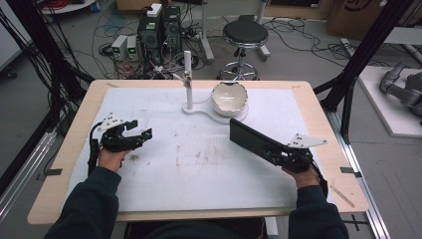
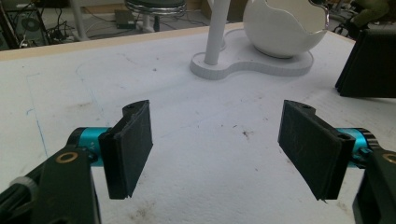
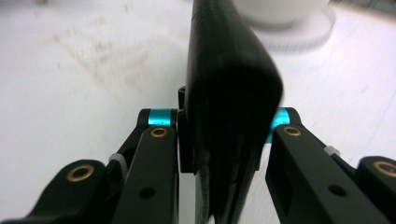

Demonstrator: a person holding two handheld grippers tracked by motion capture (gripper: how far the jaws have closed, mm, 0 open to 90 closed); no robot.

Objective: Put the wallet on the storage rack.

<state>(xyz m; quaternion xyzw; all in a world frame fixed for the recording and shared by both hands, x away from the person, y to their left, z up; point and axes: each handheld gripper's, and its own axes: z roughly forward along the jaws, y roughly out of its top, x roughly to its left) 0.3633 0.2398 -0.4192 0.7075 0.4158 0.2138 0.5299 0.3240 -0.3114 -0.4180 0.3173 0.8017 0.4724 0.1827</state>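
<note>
right gripper (image 1: 271,149) clamped on black wallet (image 1: 251,138) held off white mat (image 1: 199,164), left gripper (image 1: 137,134) jaws apart, empty, white bowl (image 1: 229,98) behind

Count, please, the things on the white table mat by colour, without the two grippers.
Black: 1, the flat black case, clamped in the right gripper
White: 2, the cracked-egg bowl and the stand with post that carries it
Total: 3
</note>
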